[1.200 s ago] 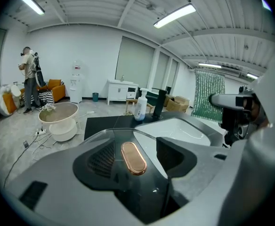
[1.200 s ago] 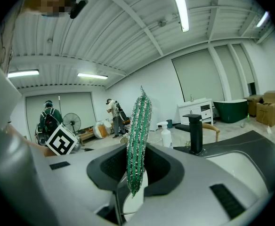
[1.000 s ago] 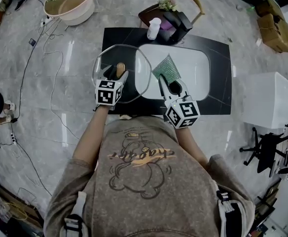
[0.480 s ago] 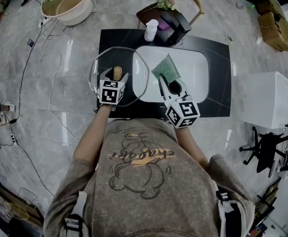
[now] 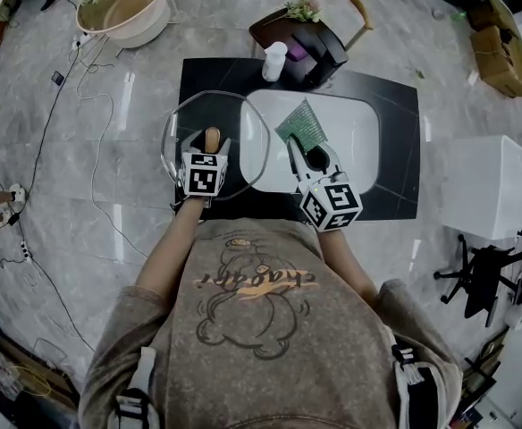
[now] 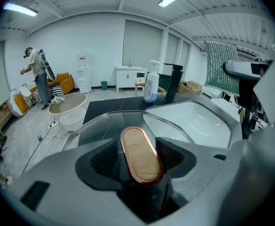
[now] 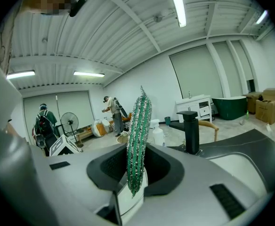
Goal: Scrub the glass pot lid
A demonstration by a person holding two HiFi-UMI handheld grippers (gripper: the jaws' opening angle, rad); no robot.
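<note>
Black worktop [image 5: 395,105] with a white sink [image 5: 355,150] is set on grey marble floor. Both forearms are stretched forward from the torso, side by side. The left gripper [image 5: 209,147] is clamped on the wooden knob [image 5: 212,136] of the glass pot lid [image 5: 185,119], which is held roughly level over the worktop's left part and the sink's left rim. The right gripper [image 5: 307,155] is held over the sink's near edge, its jaws pinching a green scouring pad [image 5: 301,123] that stands upright between them, apart from the lid.
</note>
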